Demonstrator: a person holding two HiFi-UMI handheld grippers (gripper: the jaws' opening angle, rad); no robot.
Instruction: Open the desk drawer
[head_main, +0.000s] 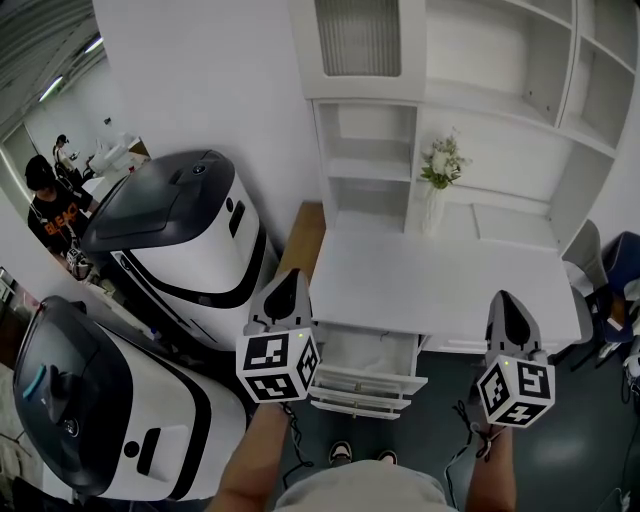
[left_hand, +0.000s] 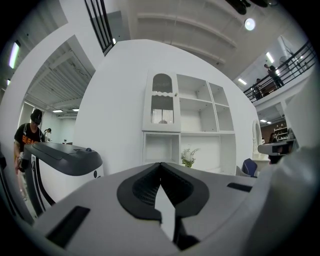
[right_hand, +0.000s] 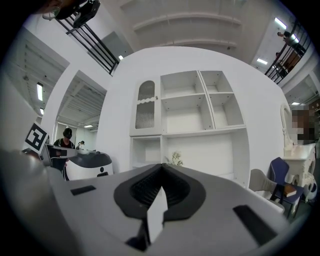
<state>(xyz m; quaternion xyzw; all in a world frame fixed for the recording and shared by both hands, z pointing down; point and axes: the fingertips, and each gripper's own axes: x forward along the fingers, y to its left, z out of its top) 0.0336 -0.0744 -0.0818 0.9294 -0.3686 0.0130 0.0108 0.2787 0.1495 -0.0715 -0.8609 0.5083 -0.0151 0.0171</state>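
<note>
The white desk (head_main: 440, 285) stands against the wall under a shelf unit. Its drawer (head_main: 368, 352) on the left side is pulled out toward me, showing its empty white inside, with stepped white drawer fronts (head_main: 358, 392) below it. My left gripper (head_main: 292, 276) is held level above the desk's front left corner, jaws shut on nothing. My right gripper (head_main: 503, 298) hovers over the front right edge, also shut and empty. Neither touches the drawer. In the left gripper view the left gripper (left_hand: 160, 164) points at the shelves; in the right gripper view the right gripper (right_hand: 161, 165) does too.
Two big white-and-black machines (head_main: 190, 240) (head_main: 110, 420) stand close on the left. A vase of white flowers (head_main: 438, 180) sits at the desk's back. A chair (head_main: 610, 275) is at the right. A person (head_main: 50, 215) stands far left. My feet (head_main: 362, 455) are below the drawers.
</note>
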